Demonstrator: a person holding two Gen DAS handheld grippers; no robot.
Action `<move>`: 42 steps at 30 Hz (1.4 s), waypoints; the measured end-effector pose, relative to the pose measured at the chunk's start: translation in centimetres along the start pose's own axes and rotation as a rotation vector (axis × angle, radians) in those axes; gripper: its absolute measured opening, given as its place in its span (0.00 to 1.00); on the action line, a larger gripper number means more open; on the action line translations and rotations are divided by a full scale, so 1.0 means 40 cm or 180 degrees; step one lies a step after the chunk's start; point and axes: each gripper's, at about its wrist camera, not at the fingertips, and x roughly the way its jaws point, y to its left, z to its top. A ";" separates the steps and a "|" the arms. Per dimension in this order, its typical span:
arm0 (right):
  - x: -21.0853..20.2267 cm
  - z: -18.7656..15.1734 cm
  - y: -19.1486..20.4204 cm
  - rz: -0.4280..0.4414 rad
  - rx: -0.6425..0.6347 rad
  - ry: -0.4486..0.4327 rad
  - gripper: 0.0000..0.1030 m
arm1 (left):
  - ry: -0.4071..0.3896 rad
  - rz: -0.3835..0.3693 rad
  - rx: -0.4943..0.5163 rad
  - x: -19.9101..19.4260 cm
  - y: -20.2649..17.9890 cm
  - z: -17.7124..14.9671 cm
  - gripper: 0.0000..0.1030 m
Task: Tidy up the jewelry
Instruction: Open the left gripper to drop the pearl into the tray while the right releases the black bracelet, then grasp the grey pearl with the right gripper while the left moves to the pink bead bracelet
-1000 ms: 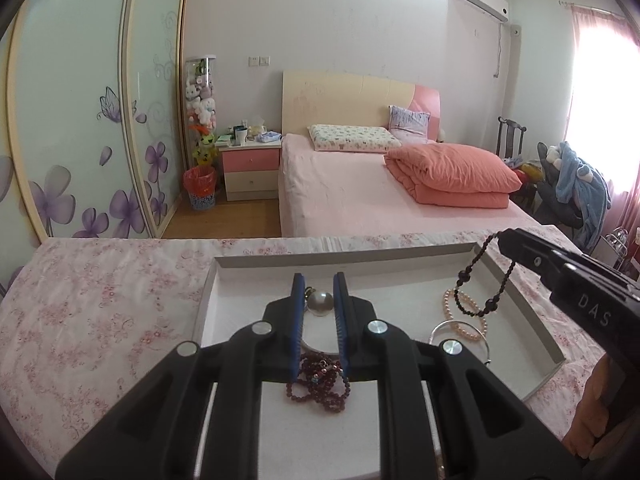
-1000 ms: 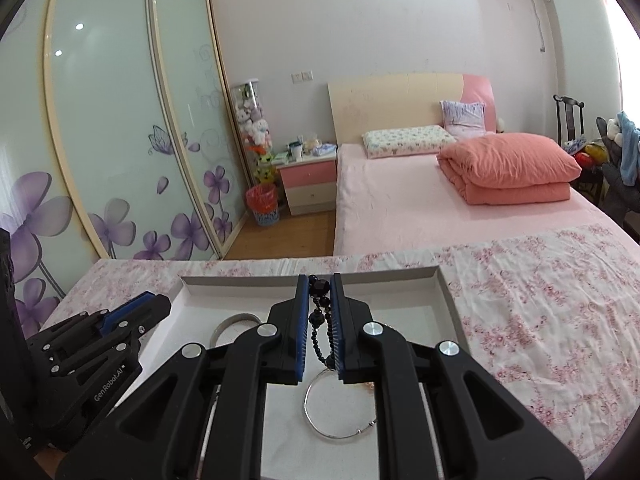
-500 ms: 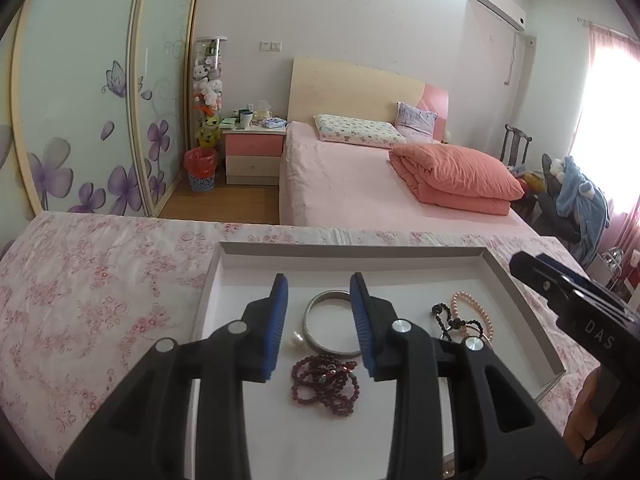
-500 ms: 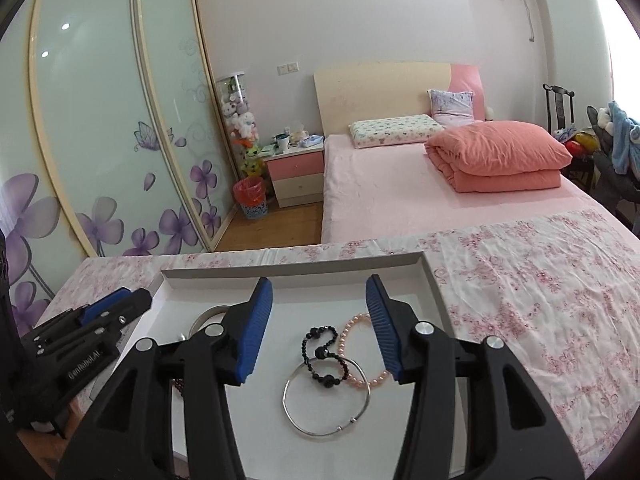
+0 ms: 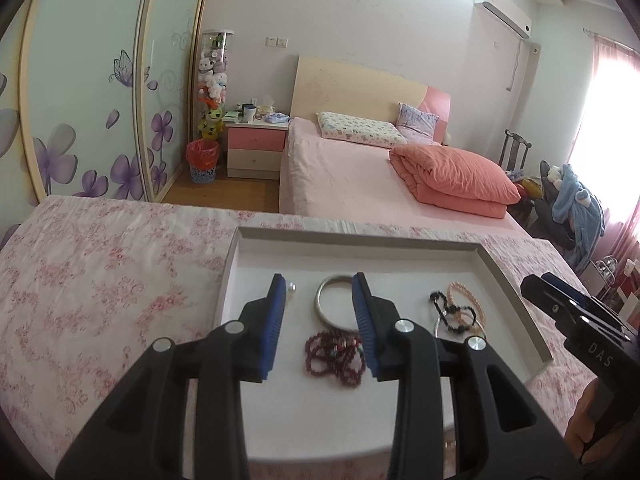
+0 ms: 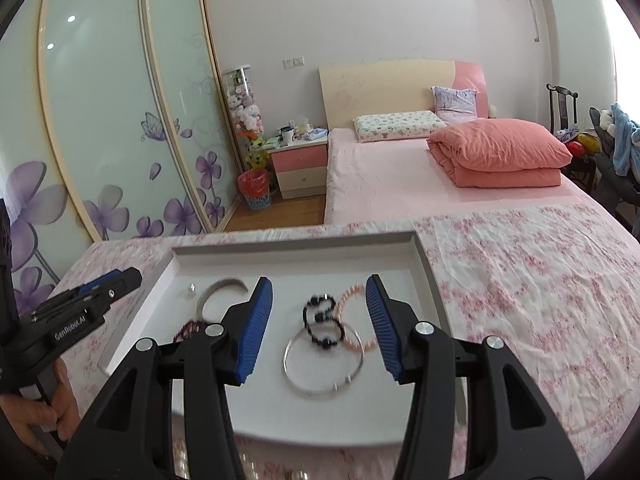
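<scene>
- Jewelry lies loose on the floor of a shallow white tray (image 5: pixel 516 292) that sits on a pink floral cloth (image 5: pixel 100 280).
- In the left wrist view the left gripper (image 5: pixel 318 320) hangs above the tray, its blue-padded fingers spread wide with nothing between them.
- Seen through that gap: a silver bangle (image 5: pixel 334 304) toward 12 o'clock and a dark red bead bracelet (image 5: pixel 336 356) toward 6 o'clock, the two touching.
- A small pearl-like bead (image 5: pixel 291 287) sits at about 10 o'clock from the bangle, just beside the left finger's tip.
- In the right wrist view the right gripper (image 6: pixel 319 318) is likewise wide open and holds nothing.
- Below it a black bead bracelet (image 6: pixel 322 322) (slightly blurred) lies across the top of a thin silver ring bangle (image 6: pixel 324 360).
- A pink pearl bracelet (image 6: pixel 354 320) lies at 3 o'clock of the black beads, overlapping the thin bangle's rim.
</scene>
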 end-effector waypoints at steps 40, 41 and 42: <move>-0.011 -0.215 -0.030 -0.0323 -0.0216 0.0966 0.16 | 0.0519 -0.0429 0.0713 -0.145 -0.041 -0.277 0.41; -0.011 -0.215 -0.035 -0.0321 -0.0188 0.0964 0.16 | 0.0545 -0.0460 0.0748 -0.143 -0.048 -0.280 0.41; -0.012 -0.215 -0.039 -0.0316 -0.0163 0.0963 0.16 | 0.0563 -0.0478 0.0773 -0.141 -0.052 -0.283 0.41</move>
